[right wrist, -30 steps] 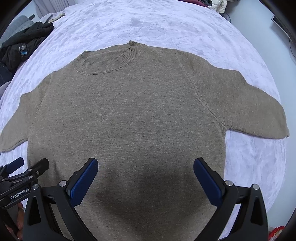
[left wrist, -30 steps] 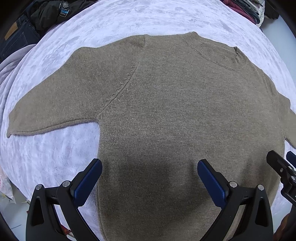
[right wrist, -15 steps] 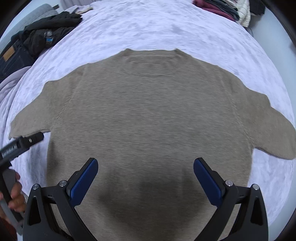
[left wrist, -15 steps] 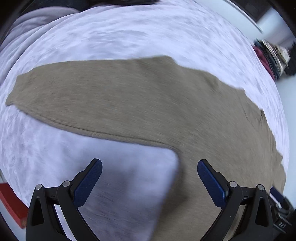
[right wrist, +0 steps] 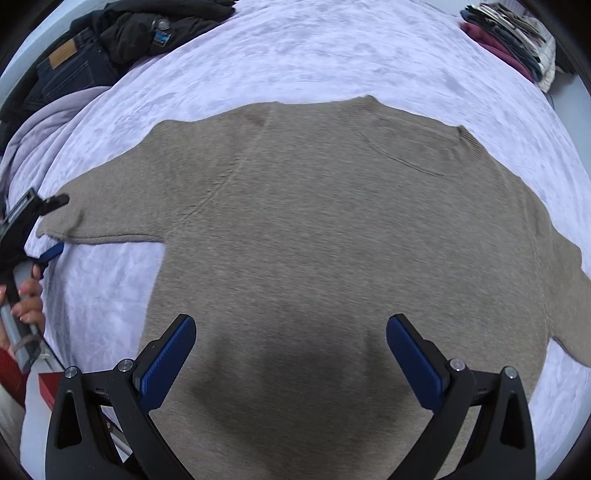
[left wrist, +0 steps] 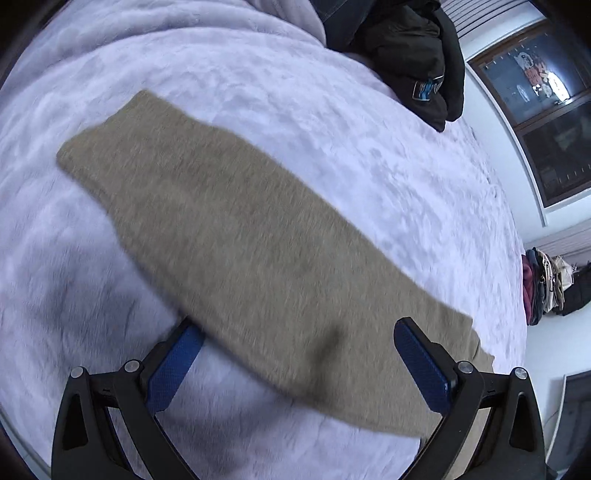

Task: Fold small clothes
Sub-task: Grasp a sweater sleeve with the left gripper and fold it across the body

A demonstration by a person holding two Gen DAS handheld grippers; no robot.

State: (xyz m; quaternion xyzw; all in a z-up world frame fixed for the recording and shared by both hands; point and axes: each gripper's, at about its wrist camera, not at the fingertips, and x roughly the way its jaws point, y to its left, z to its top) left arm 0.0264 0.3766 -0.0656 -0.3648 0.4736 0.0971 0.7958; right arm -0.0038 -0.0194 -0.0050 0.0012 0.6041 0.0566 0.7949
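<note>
A tan knitted sweater [right wrist: 332, 221] lies flat on the lavender bedspread [right wrist: 332, 55], neck away from me and sleeves spread. My right gripper [right wrist: 291, 350] hovers open over the lower body of the sweater, nothing between its fingers. At the left edge of that view a hand holds my left gripper [right wrist: 51, 227], open, with its fingers either side of the left sleeve's end. In the left wrist view the sleeve [left wrist: 240, 240] runs diagonally between the open jaws of the left gripper [left wrist: 295, 350]. The sleeve's edge covers the tip of the left finger [left wrist: 173, 365]. This view is motion-blurred.
A black jacket [right wrist: 147, 33] and jeans [right wrist: 62, 70] lie at the bed's far left corner. A stack of folded clothes [right wrist: 513, 40] sits at the far right. A red box [right wrist: 51, 387] is below the bed's left edge. A dark window [left wrist: 546, 110] is on the wall.
My left gripper has swung from the sweater's hem out to the left sleeve. The right gripper has turned a little to the left and stays over the lower body.
</note>
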